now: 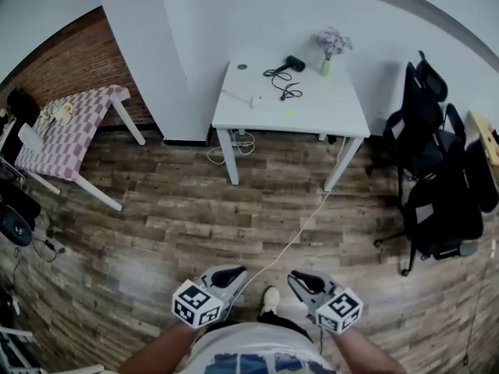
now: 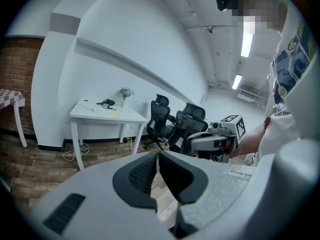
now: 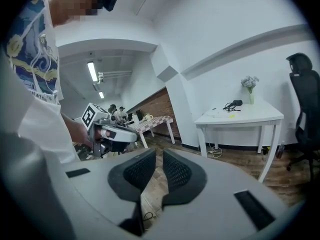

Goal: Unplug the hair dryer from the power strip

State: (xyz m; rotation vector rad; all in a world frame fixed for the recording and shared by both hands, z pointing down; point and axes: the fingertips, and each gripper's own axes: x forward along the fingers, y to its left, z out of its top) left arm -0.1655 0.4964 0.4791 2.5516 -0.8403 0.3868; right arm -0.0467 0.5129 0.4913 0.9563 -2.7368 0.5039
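Note:
Across the room, a black hair dryer (image 1: 295, 63) lies on a white table (image 1: 320, 111), its black cord (image 1: 285, 86) looped toward a white power strip (image 1: 254, 100). Both gripper views show the hair dryer (image 2: 106, 102) (image 3: 236, 103) as small and distant. I hold both grippers low in front of my body, well short of the table. The left gripper (image 1: 234, 273) (image 2: 159, 156) is shut and empty. On the right gripper (image 1: 299, 277) (image 3: 159, 154) the jaws stand almost together with nothing between them. Each gripper view shows the other gripper alongside.
A vase of flowers (image 1: 329, 51) stands at the table's far right. A white cable (image 1: 295, 238) runs over the wood floor from the table toward my feet. Black office chairs (image 1: 425, 135) stand on the right, a pink chequered table (image 1: 69, 127) on the left.

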